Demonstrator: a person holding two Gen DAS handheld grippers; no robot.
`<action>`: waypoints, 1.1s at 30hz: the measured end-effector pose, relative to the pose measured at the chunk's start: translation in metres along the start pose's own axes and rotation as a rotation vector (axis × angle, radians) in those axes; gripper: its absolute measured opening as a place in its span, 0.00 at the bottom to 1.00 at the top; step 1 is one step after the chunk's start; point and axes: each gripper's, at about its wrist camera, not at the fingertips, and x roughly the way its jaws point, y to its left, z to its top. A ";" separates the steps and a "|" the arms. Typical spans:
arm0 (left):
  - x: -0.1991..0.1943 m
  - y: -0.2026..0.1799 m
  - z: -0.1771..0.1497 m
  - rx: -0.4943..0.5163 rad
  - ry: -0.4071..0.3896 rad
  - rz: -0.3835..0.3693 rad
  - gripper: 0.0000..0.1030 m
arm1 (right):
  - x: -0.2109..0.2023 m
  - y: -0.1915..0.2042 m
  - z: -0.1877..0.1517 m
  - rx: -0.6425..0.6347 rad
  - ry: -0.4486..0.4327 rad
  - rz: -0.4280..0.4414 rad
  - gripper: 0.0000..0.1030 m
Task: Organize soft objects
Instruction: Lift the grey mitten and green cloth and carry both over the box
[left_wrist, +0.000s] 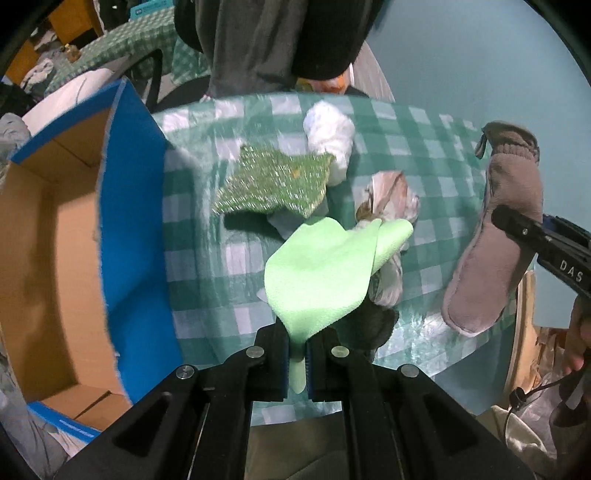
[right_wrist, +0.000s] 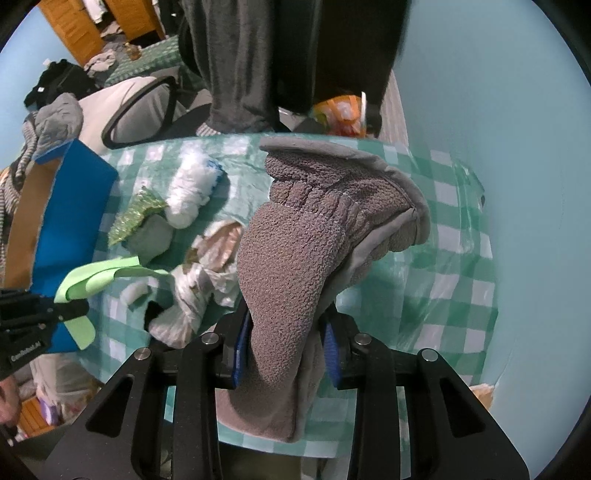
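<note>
Left gripper (left_wrist: 297, 363) clamps the limp, light green cloth (left_wrist: 321, 273) by its edge; right gripper (right_wrist: 286, 350) pinches the soft, bulkier grey mitt (right_wrist: 295, 258) mid-body, both dangling.

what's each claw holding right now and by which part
The left claw pinches the light green cloth by one narrow edge. The right claw grips the grey mitten across the lower end of its body, cuff away from the claw.

Open blue-sided cardboard box (left_wrist: 55, 236) is running off frame at 9 o'clock, blurred. Crumpled grey-white plastic bag (left_wrist: 391, 206) is hiding partly behind light green foam sheet (left_wrist: 321, 273).
</note>
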 end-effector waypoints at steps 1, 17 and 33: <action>-0.007 -0.001 0.001 -0.002 -0.010 0.000 0.06 | -0.002 0.002 0.001 -0.007 -0.005 0.002 0.30; -0.061 0.002 0.004 -0.008 -0.112 0.009 0.06 | -0.035 0.028 0.021 -0.092 -0.076 0.051 0.24; -0.091 0.039 0.001 -0.095 -0.182 0.021 0.06 | -0.056 0.080 0.049 -0.197 -0.124 0.136 0.24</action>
